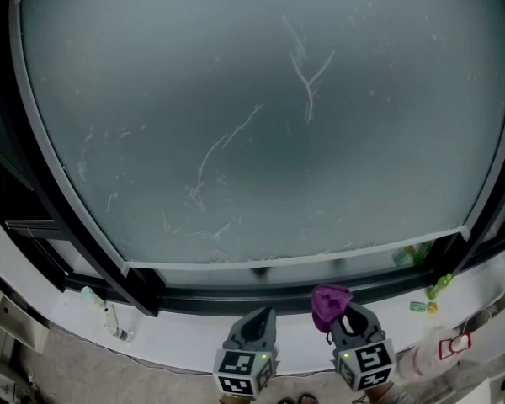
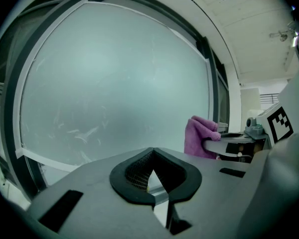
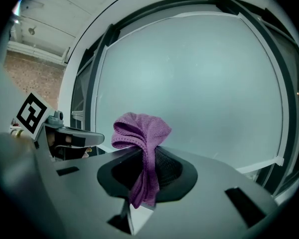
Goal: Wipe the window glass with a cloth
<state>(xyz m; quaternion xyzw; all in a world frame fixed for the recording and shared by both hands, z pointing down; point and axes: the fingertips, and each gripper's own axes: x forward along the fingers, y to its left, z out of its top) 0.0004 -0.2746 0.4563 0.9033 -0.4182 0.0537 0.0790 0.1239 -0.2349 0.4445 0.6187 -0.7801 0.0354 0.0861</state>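
— Cloth (image 1: 328, 303)?
— Purple, bunched, pinched between the jaws of the right gripper (image 1: 350, 316), low and right of centre in the head view. Just below the window glass (image 1: 261, 124), seemingly apart from it.
— Handling?
— Probably light, soft and floppy: folds heaped above the jaws, a tail hanging beneath in the right gripper view. Apt to slip if caught by an edge; best gripped mid-bundle, leaving a pad of folds proud for wiping.
— Left gripper (image 1: 259, 320)?
— Closed to a point on nothing, bottom centre, near the right one.
— Glass?
— Frosted, with pale streaks (image 1: 307, 78) upper right of centre. Rigid and likely breakable, so moderate pressure.
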